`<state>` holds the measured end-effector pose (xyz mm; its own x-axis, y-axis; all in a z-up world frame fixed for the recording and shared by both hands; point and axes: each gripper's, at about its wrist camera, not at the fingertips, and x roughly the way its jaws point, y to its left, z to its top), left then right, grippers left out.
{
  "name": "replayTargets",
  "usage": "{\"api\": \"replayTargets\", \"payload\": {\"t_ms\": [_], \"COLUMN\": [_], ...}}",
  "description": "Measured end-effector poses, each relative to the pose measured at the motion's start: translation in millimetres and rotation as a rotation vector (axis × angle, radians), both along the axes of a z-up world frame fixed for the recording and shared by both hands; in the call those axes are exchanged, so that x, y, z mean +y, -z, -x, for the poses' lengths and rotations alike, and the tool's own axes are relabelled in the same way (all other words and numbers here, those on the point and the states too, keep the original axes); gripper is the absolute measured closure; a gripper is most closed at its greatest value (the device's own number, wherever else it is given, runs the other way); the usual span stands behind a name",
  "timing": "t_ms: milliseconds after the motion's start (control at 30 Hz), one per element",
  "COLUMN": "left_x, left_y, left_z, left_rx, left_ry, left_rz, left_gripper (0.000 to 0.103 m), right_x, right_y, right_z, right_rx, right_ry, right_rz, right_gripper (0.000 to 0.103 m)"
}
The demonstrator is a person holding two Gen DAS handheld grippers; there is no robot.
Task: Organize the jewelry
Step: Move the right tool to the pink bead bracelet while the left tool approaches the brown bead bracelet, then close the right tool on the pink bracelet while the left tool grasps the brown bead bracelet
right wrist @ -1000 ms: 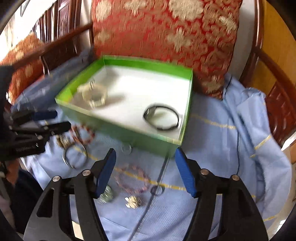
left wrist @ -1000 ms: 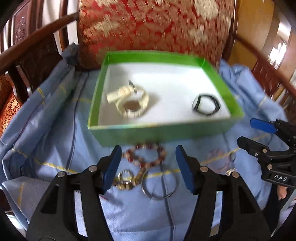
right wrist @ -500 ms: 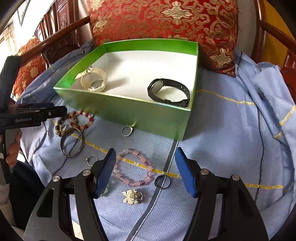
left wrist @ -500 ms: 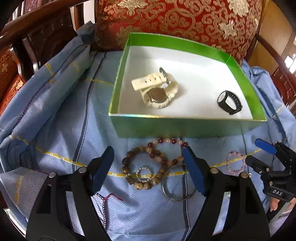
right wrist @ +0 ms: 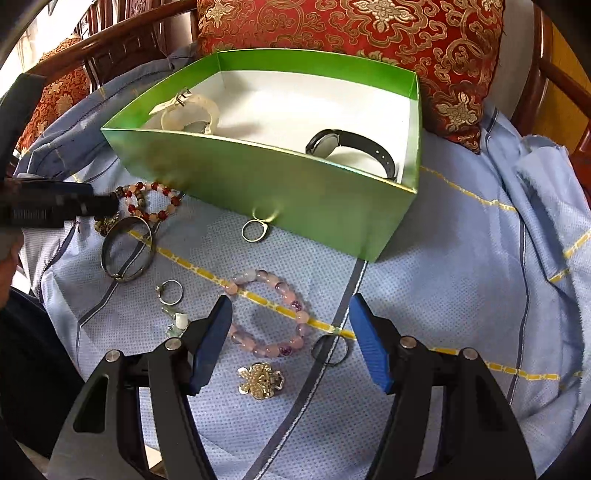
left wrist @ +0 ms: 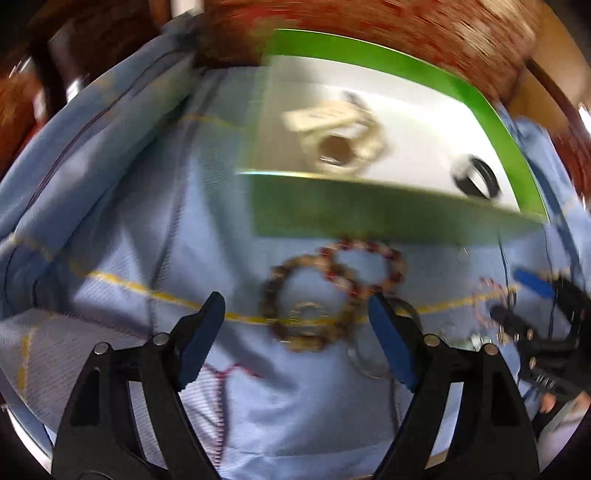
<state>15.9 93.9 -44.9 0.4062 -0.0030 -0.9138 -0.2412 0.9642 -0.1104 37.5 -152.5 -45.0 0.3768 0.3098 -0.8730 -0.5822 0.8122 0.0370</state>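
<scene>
A green box (right wrist: 258,147) on blue cloth holds a white watch (right wrist: 192,110) and a black watch (right wrist: 354,147). My right gripper (right wrist: 290,310) hangs low over a pink bead bracelet (right wrist: 255,275). Its jaws are closing with the bracelet between them, and the pads are not pressing on it. In the blurred left wrist view my left gripper (left wrist: 295,314) is opening over a brown bead bracelet (left wrist: 273,291). That bracelet lies beside a red bead bracelet (left wrist: 399,266) in front of the box (left wrist: 369,214), and nothing is gripped.
Loose on the cloth lie a silver bangle (right wrist: 107,254), a gold ring (right wrist: 245,232), a small silver ring (right wrist: 171,291), a dark ring (right wrist: 317,350) and a gold flower brooch (right wrist: 260,380). A red patterned cushion (right wrist: 369,29) and wooden chair arms stand behind the box.
Both grippers have sunk closer to the cloth. The left jaws have spread wider over the brown beads. The right jaws have narrowed around the pink bracelet.
</scene>
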Motion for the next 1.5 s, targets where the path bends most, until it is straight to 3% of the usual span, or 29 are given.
{"api": "replayTargets", "payload": {"t_ms": [67, 200, 467, 667, 867, 1033, 1167, 1333, 1500], "left_x": [8.9, 11.7, 18.5, 42.5, 25.1, 12.5, -0.4, -11.2, -20.6], "left_y": [1.3, 5.7, 9.5, 15.8, 19.8, 19.2, 19.4, 17.3, 11.8], "left_z": [0.9, 1.0, -0.4, 1.1, -5.3, -6.5, -5.9, -8.0, 0.1], "left_rx": [0.007, 0.029, 0.044, 0.041, 0.060, 0.045, 0.056, 0.055, 0.029], "left_ry": [-0.039, -0.052, -0.095, -0.164, -0.110, -0.067, -0.039, -0.028, -0.007], "left_rz": [0.005, -0.007, -0.013, 0.027, -0.068, -0.108, -0.153, -0.152, -0.152], "left_gripper": [0.022, 0.021, 0.021, 0.026, 0.026, 0.033, 0.033, 0.033, 0.049], "right_x": [3.8, 9.5, -9.8, -9.9, -10.1, -7.3, -8.3, -3.2, -6.3], "right_y": [3.3, 5.9, -12.1, 2.3, 4.4, 5.5, 6.8, 7.2, 6.8], "right_z": [0.5, 4.3, -8.8, -11.6, -10.1, -10.8, -9.7, -7.6, -10.6], "right_rx": [0.018, 0.005, -0.025, 0.008, 0.007, -0.011, -0.009, -0.038, -0.025], "right_ry": [-0.015, -0.038, 0.058, 0.085, 0.089, 0.083, 0.076, 0.061, 0.074], "right_rz": [0.010, 0.018, -0.102, -0.039, -0.035, -0.021, -0.032, -0.005, -0.020], "right_gripper": [0.077, 0.095, 0.095, 0.095, 0.094, 0.092, 0.083, 0.082, 0.082]}}
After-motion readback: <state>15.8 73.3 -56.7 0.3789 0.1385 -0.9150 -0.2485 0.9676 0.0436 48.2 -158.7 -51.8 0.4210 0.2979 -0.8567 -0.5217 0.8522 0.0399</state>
